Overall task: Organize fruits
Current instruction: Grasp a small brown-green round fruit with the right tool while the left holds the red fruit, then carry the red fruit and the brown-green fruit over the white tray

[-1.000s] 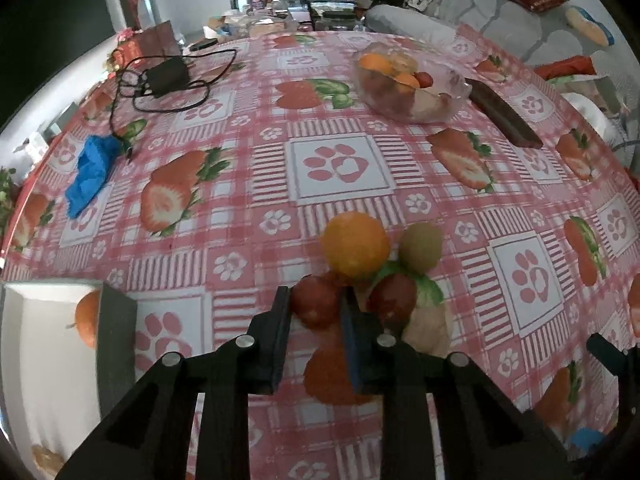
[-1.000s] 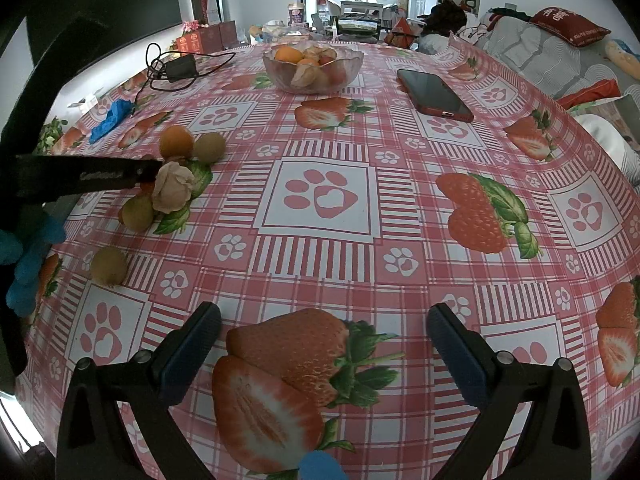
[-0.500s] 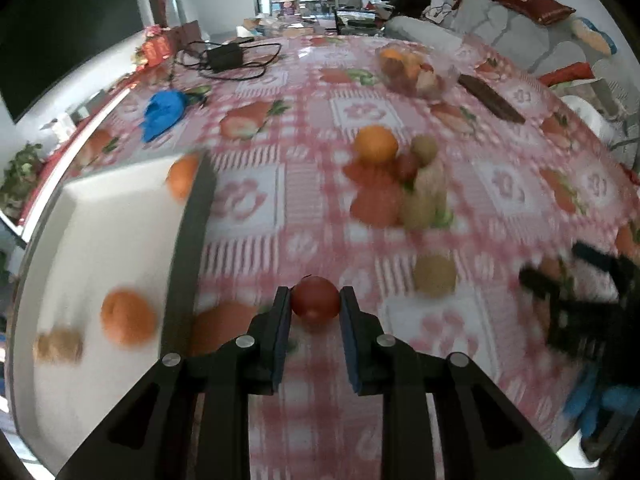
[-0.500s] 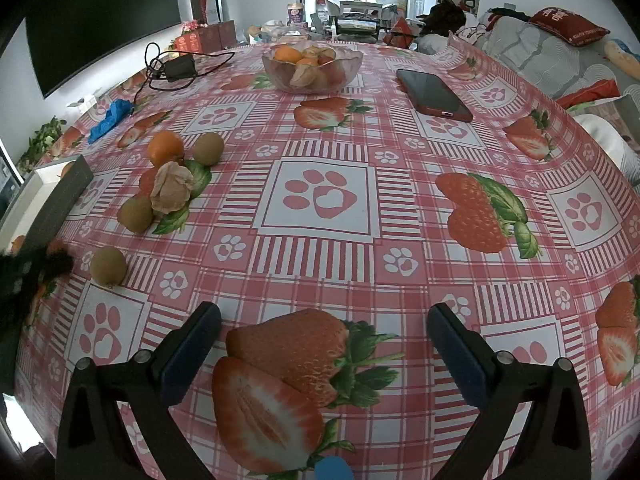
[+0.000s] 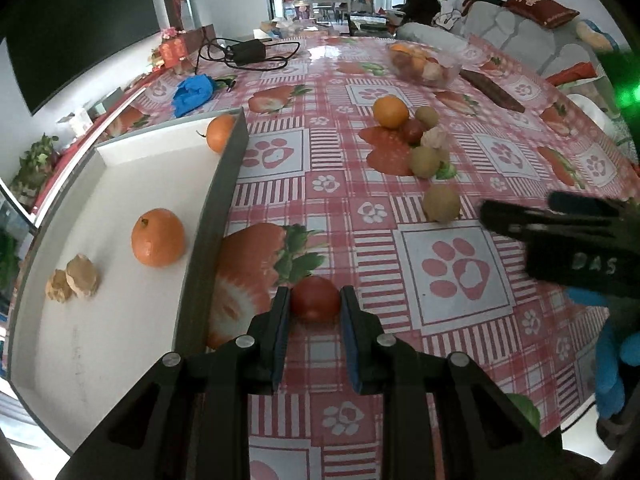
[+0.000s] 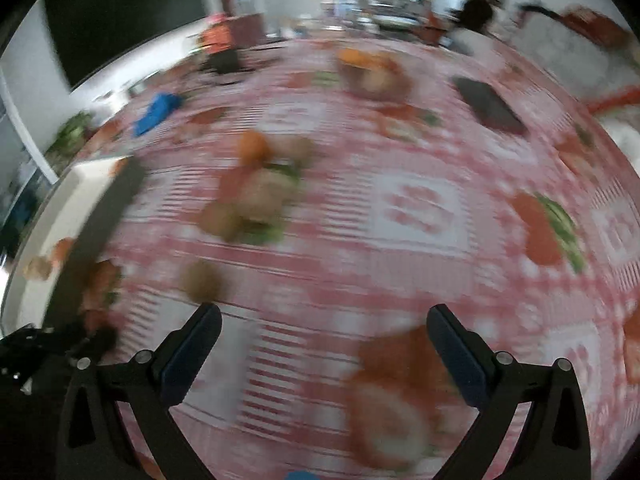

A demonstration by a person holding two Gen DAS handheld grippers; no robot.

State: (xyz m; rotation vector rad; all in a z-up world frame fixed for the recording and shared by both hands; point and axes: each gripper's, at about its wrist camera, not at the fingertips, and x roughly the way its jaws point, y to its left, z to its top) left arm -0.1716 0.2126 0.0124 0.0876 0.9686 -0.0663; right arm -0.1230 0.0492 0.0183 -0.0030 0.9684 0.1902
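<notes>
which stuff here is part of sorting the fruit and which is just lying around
Part of the job:
- red fruit in the left gripper
- white tray holding two oranges
- loose fruit pile
- lone kiwi
- right gripper, open

Lying about:
- phone
- blue cloth
- charger with cable

Left gripper [image 5: 315, 308]: black, blue pads, red fruit [image 5: 315, 299] between them. Left of it, tray [image 5: 120, 320] with white inside and dark grey wall, holding two orange oranges [image 5: 158, 237] and tan lumps [image 5: 74, 283]. Bench [image 5: 400, 184] cloth: red-white check, paw prints, strawberry prints. Ahead: orange [image 5: 390, 111], olive-brown kiwis [image 5: 441, 203], blue cloth [image 5: 193, 93]. Right gripper [image 6: 324, 344]: black, blue pads.
</notes>
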